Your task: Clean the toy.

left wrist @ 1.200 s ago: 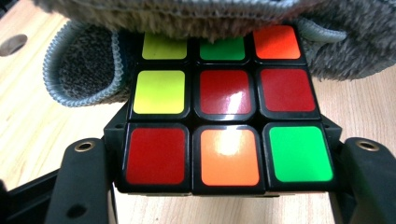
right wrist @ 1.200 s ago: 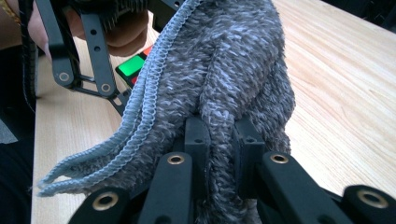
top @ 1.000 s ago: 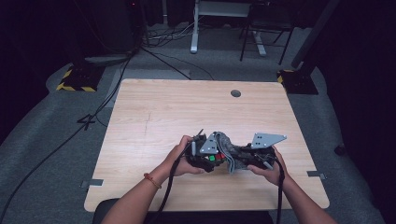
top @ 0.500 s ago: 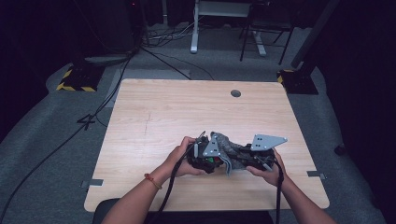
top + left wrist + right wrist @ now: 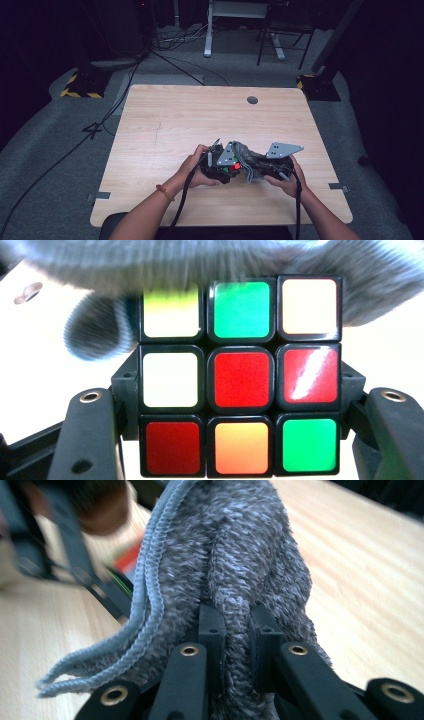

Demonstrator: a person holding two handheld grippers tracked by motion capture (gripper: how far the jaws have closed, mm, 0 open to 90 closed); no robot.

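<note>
A colour puzzle cube [image 5: 240,377] with red, green, white and orange squares sits clamped between the two black jaws of my left gripper [image 5: 240,440]. In the high view the cube [image 5: 231,164] shows near the table's front middle, with the left gripper [image 5: 220,167] around it. A grey fuzzy cloth [image 5: 235,565] is pinched in my right gripper [image 5: 235,630], whose jaws are shut on a fold of it. The cloth [image 5: 246,159] lies draped against the cube's far side, and the right gripper [image 5: 267,167] is just right of it. Grey cloth [image 5: 165,260] blurs across the cube's top in the left gripper view.
The wooden table [image 5: 175,120] has a round cable hole [image 5: 252,100] near its far edge. Cables run from both grippers toward the person's forearms. Beyond the table stand a desk frame [image 5: 210,30] and hazard-striped bases [image 5: 80,87] on grey carpet.
The cloth in the right gripper has shifted slightly over the cube. Both hands stay close together at the front middle of the table.
</note>
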